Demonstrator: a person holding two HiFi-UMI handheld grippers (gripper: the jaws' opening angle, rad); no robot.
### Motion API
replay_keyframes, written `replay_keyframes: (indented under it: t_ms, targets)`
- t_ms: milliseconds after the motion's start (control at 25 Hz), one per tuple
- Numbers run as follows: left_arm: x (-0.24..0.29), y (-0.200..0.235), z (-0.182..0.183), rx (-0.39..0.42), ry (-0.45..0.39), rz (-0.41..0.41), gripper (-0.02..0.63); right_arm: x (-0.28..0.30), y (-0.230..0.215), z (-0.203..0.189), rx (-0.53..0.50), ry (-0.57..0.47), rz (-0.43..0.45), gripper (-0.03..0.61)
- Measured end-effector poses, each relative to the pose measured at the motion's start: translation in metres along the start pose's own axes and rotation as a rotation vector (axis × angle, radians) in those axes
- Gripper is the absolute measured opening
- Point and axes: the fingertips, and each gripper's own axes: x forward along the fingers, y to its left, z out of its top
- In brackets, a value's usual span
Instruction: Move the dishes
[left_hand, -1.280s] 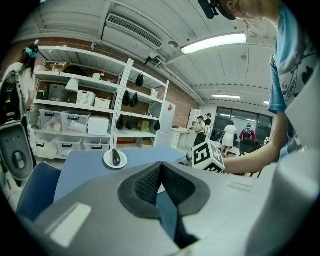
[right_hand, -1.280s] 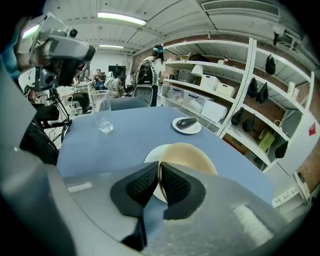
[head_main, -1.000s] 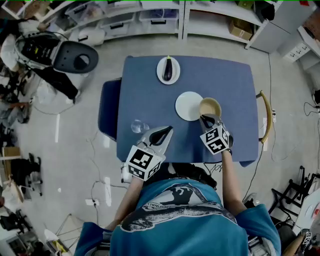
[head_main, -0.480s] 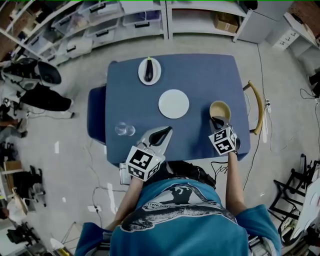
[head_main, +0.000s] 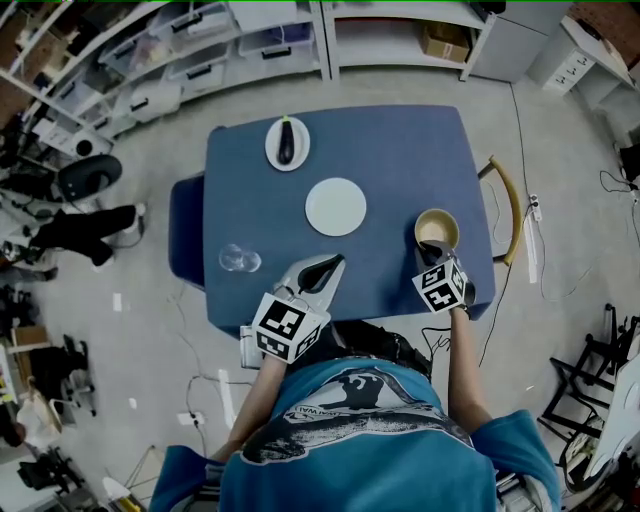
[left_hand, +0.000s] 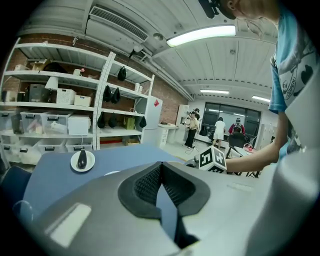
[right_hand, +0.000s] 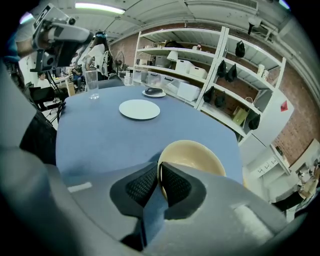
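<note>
We count two plates, one bowl, one glass. Our right tool pinches the bowl's rim by the worktop edge; our left tool is closed, empty.

Table: uniform mid-blue top.
Bowl, at the table's right edge: pale tan inside and out.
Plate, mid-table: plain white.
Second plate, near the far left corner: white, carrying a dark purple aubergine.
Glass, by the left edge: clear.
Left gripper and right gripper: grey shells, black dimpled pads, and marker cubes in black-and-white squares.
</note>
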Motion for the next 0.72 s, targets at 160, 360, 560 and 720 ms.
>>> replay_keyframes:
  t_ms: [160,360,560,720]
  targets:
    - [-0.002,0.002,-0.003,-0.004,0.010,0.015,0.014,0.001,0.000,0.001,0.021,-0.012,0.006,0.029]
    - [-0.008,0.003,-0.005,-0.007,0.019,0.031,0.014,-0.002,0.004,0.006,0.059,-0.035,0.015,0.077]
    - [-0.010,0.002,-0.009,-0.011,0.025,0.038,0.014,-0.011,0.010,0.013,0.057,-0.061,0.010,0.146]
    - [-0.011,-0.001,-0.013,-0.022,0.030,0.052,0.014,-0.025,0.017,0.032,0.046,-0.127,0.011,0.147]
